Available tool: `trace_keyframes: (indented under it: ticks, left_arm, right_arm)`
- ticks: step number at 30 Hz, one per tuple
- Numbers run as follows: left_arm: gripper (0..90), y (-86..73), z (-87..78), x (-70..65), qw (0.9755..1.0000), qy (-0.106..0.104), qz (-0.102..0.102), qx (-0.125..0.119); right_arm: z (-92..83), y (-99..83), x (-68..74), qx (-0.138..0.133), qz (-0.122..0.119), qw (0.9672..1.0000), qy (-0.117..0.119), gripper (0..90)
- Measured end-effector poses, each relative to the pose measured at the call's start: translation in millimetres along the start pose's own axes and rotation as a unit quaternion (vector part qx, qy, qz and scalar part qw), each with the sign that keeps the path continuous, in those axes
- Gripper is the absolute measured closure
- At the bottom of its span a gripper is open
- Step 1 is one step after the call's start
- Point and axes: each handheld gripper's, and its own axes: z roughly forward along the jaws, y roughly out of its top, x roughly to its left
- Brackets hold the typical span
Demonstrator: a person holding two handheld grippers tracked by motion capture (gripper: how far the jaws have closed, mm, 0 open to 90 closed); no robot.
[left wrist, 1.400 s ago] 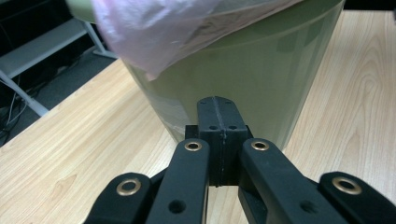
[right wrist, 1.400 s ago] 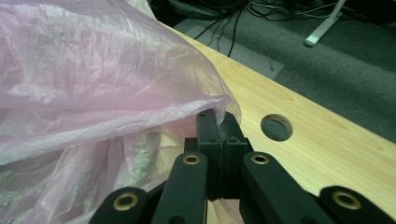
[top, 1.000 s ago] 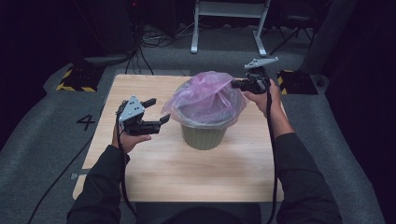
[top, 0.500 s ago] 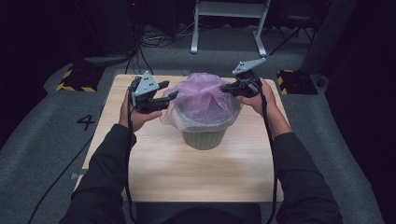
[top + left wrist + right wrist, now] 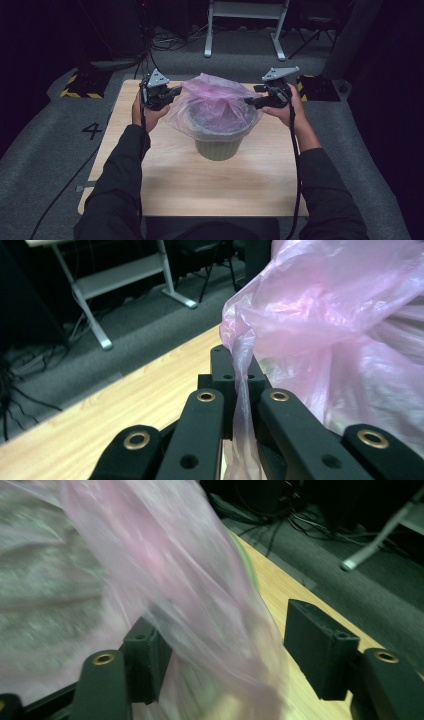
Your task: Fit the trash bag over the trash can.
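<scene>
Lining a green bin (image 5: 218, 148) with a pink bag (image 5: 215, 107) looks to be the work here, and the bin stands near the middle of the tabletop (image 5: 165, 180), a little toward its far edge, with the bag draped over its mouth.

The bag is thin film: light, limp, slippery and easy to tear, so it is best taken by a gathered fold at the hem, not by a single layer, and pulled gently outward and down over the rim. The bin looks stiff and light, so a hard tug on one side could tip it.

The left claw (image 5: 240, 390) has just been closing and now pinches a twisted fold of the bag's edge on the bin's left side. The right claw (image 5: 225, 645) has just been opening; its jaws stand apart with film hanging loosely between them, not pressed.

A second ago the left claw hung open near the tabletop's left edge, clear of the bag, while the right one pinched the film. Now the grip has changed sides.
</scene>
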Motion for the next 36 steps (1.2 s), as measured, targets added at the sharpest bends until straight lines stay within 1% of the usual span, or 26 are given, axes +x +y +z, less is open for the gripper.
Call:
trace_keyframes:
  ticks: [1, 2, 3, 5, 6, 7, 8, 9, 10, 12, 15, 16, 17, 19, 20, 21, 22, 23, 24, 27, 30, 32, 35, 36]
  left_arm:
    - [89.8, -2.1, 3.0, 1.9, 1.0, 0.0, -0.007, 0.002]
    - [89.8, -4.0, 6.0, 3.8, 0.9999, 0.002, -0.01, 0.006]
    - [89.8, -5.8, 9.3, 5.4, 0.9998, 0.001, -0.015, 0.01]
    - [89.8, -9.0, 15.0, 8.0, 0.9996, -0.001, -0.019, 0.019]
    - [89.8, -10.4, 17.2, 8.6, 0.9995, 0.001, -0.021, 0.022]
    - [89.8, -11.9, 19.4, 9.7, 0.9995, -0.003, -0.023, 0.024]
    - [89.8, -13.4, 21.8, 9.8, 0.9994, -0.001, -0.024, 0.025]
    - [89.8, -14.3, 23.8, 10.3, 0.9993, -0.002, -0.023, 0.03]
    - [89.8, -15.3, 25.3, 10.7, 0.9993, -0.005, -0.024, 0.03]
    - [89.8, -16.4, 28.4, 10.4, 0.9992, -0.005, -0.023, 0.033]
    - [89.8, -16.4, 29.7, 9.2, 0.9992, -0.007, -0.023, 0.032]
    - [89.8, -15.8, 29.8, 7.3, 0.9993, -0.012, -0.019, 0.031]
    - [89.8, -15.2, 29.7, 6.5, 0.9993, -0.015, -0.017, 0.029]
    - [89.8, -13.8, 29.9, 4.1, 0.9995, -0.016, -0.014, 0.025]
    - [89.8, -13.3, 30.2, 3.5, 0.9995, -0.017, -0.011, 0.025]
    - [89.8, -13.2, 31.7, 2.4, 0.9995, -0.018, -0.012, 0.024]
    - [89.8, -13.2, 32.9, 2.0, 0.9994, -0.019, -0.01, 0.027]
    - [89.7, -13.2, 34.2, 1.5, 0.9993, -0.02, -0.01, 0.03]
    - [89.8, -13.3, 35.6, 1.3, 0.9994, -0.019, -0.008, 0.029]
    - [89.7, -15.1, 40.4, 1.3, 0.9992, -0.021, -0.018, 0.028]
    - [89.7, -19.2, 46.5, 2.4, 0.9985, -0.028, -0.032, 0.035]
    - [89.7, -22.6, 51.0, 2.6, 0.9978, -0.034, -0.038, 0.042]
    - [89.6, -27.4, 57.3, 2.4, 0.9954, -0.056, -0.051, 0.058]
    - [89.6, -28.8, 59.3, 1.8, 0.9949, -0.057, -0.053, 0.064]
  right_arm:
    - [-1.1, -3.1, -2.9, 0.0, 0.007, 1.0, 0.001, 37.9]
    - [-2.2, -6.0, -5.4, -0.001, 0.014, 0.9999, 0.003, 40.0]
    - [-3.2, -8.9, -7.2, -0.001, 0.017, 0.9998, 0.003, 44.4]
    - [-3.3, -13.7, -9.9, 0.003, 0.025, 0.9997, -0.001, 52.7]
    - [-4.0, -15.4, -11.8, -0.003, 0.031, 0.9994, 0.016, 63.2]
    - [-5.6, -16.7, -11.6, -0.011, 0.029, 0.9993, 0.021, 66.5]
    - [-6.8, -17.0, -10.4, -0.015, 0.022, 0.9996, 0.012, 68.7]
    - [-7.7, -17.1, -9.7, -0.017, 0.019, 0.9996, 0.013, 72.3]
    - [-9.1, -17.2, -9.1, -0.022, 0.019, 0.9995, 0.014, 73.7]
    - [-11.8, -18.2, -10.9, -0.038, 0.031, 0.9986, 0.019, 74.7]
    - [-16.6, -20.9, -14.6, -0.052, 0.05, 0.9972, 0.017, 81.0]
    - [-18.1, -22.3, -16.6, -0.058, 0.059, 0.9964, 0.018, 83.1]
    - [-19.3, -24.0, -19.0, -0.063, 0.068, 0.9956, 0.014, 85.0]
    - [-18.9, -27.5, -23.6, -0.061, 0.084, 0.9946, -0.001, 86.3]
    - [-17.8, -29.4, -26.0, -0.061, 0.094, 0.9937, -0.004, 86.4]
    - [-16.9, -30.9, -27.2, -0.059, 0.099, 0.9932, -0.007, 86.2]
    - [-15.4, -33.0, -28.7, -0.055, 0.105, 0.9928, -0.015, 85.4]
    - [-13.9, -34.5, -29.5, -0.052, 0.108, 0.9925, -0.025, 84.4]
    - [-11.8, -35.8, -30.1, -0.045, 0.103, 0.993, -0.036, 84.0]
    - [-1.4, -40.4, -33.2, -0.024, 0.108, 0.9929, -0.045, 84.9]
    - [9.9, -44.4, -37.3, -0.022, 0.121, 0.9918, -0.034, 86.7]
    - [17.1, -46.5, -38.3, -0.02, 0.132, 0.9909, -0.016, 87.4]
    - [24.9, -50.7, -35.3, -0.015, 0.131, 0.9913, 0.009, 87.3]
    - [26.5, -52.2, -34.0, -0.013, 0.13, 0.9914, 0.013, 87.1]
